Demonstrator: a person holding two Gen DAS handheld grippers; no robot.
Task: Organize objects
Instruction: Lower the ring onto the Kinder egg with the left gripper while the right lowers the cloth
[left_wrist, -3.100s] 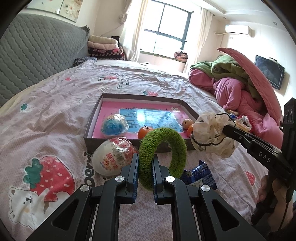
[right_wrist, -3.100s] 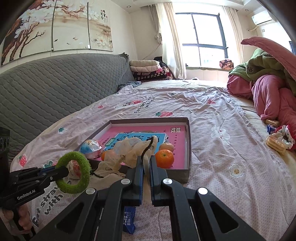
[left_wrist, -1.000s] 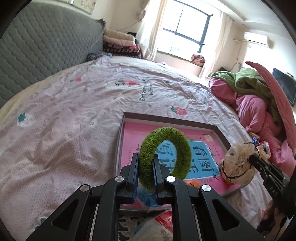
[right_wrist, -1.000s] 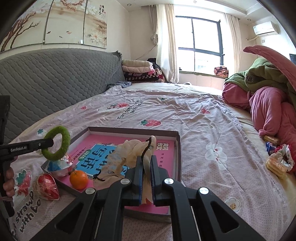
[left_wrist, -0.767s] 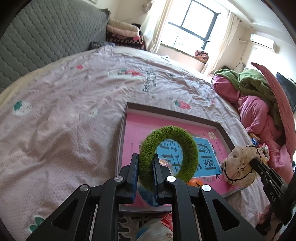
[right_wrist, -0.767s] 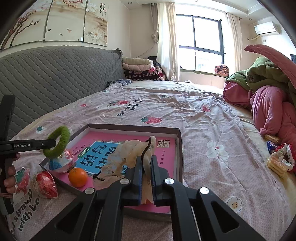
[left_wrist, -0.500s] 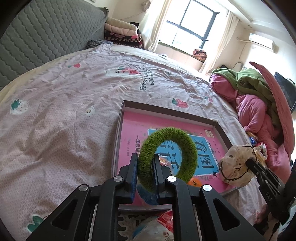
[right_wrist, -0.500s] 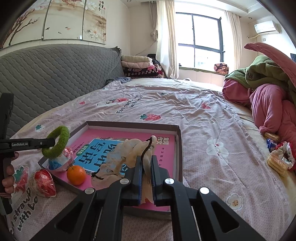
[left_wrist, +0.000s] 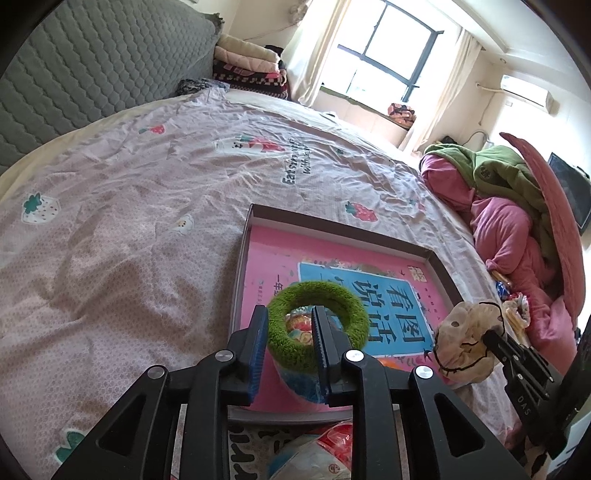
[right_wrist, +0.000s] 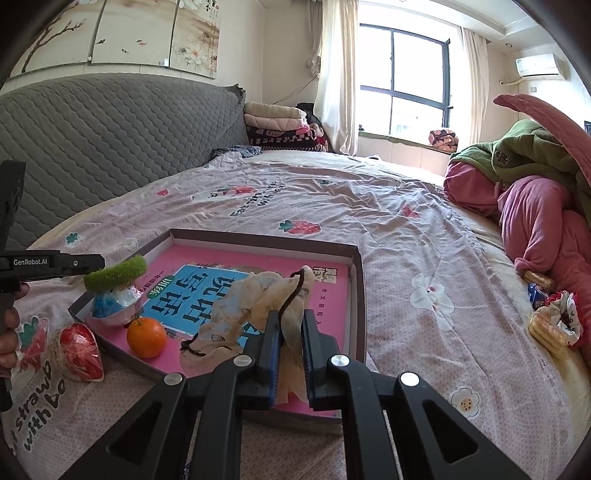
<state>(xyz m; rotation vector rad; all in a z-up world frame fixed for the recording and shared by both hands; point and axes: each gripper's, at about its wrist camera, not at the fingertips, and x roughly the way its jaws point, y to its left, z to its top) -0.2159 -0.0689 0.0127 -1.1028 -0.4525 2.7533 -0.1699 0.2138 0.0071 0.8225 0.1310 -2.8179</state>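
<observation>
A green fuzzy ring (left_wrist: 317, 321) lies flat on a blue-wrapped ball (right_wrist: 110, 306) in the near left corner of a shallow brown box (left_wrist: 332, 223). My left gripper (left_wrist: 289, 314) straddles the ring's near side. Its jaws are opening, and a sliver of gap shows at the left pad. In the right wrist view the ring (right_wrist: 116, 277) sits just past the left gripper's tips. My right gripper (right_wrist: 291, 317) is shut on a beige cloth pouch (right_wrist: 258, 295) with a black cord. It holds the pouch over the pink book in the box. An orange (right_wrist: 146, 336) rests beside the ball.
A red-wrapped ball (right_wrist: 79, 350) lies on the bedsheet just outside the box's near left corner. Snack packets (right_wrist: 550, 325) sit by the pink and green bedding pile (right_wrist: 535, 206) at right. A grey headboard (right_wrist: 110, 147) runs along the left.
The green ring has tipped from upright between the left fingers to lying flat on the blue ball, and the left jaws have parted. The right gripper keeps the pouch over the box.
</observation>
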